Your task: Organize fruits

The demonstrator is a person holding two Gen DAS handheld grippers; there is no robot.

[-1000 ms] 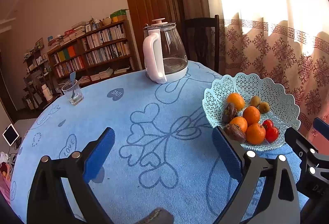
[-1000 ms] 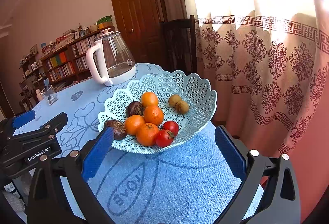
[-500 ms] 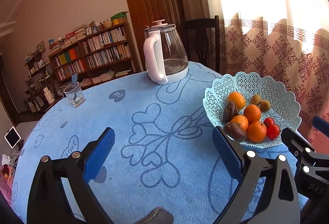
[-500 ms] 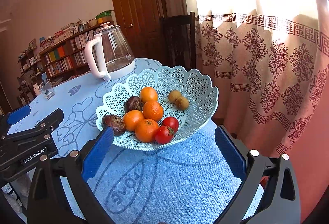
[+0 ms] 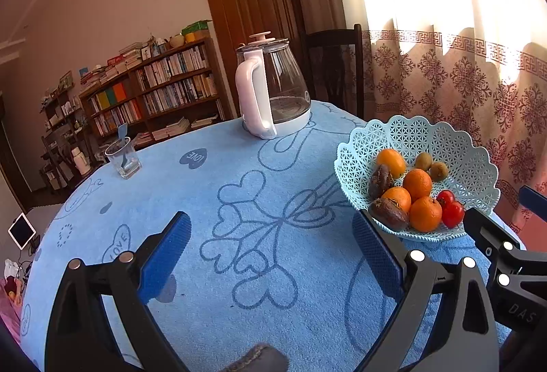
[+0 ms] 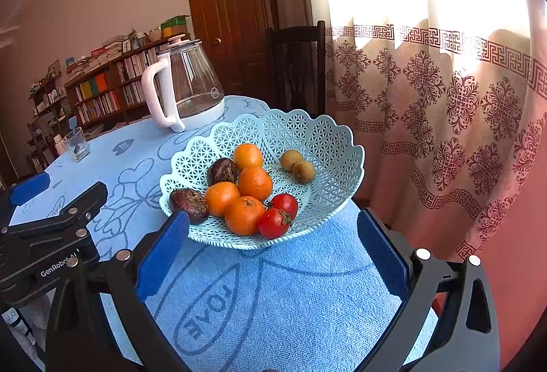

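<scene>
**Lattice bowl of fruit ahead of two empty grippers**

A scalloped pale-blue plastic lattice basket (image 6: 328, 146) sits on the terry tablecloth (image 6: 290, 297), just ahead of the right gripper (image 6: 271, 256). It holds glossy tomatoes (image 6: 278, 216), dimpled oranges (image 6: 254, 182), fuzzy kiwis (image 6: 297, 165) and wrinkled dark fruits (image 6: 189, 200), possibly passionfruit. The left gripper (image 5: 270, 256) hovers beside it. Both have their ribbed blue pads (image 5: 164, 257) spread wide, gripping nothing.

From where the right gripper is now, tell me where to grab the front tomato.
Grip the front tomato across its round sides, coming down from above. It sits by the near rim of the basket, touching an orange and the second tomato; its right side is free.
</scene>
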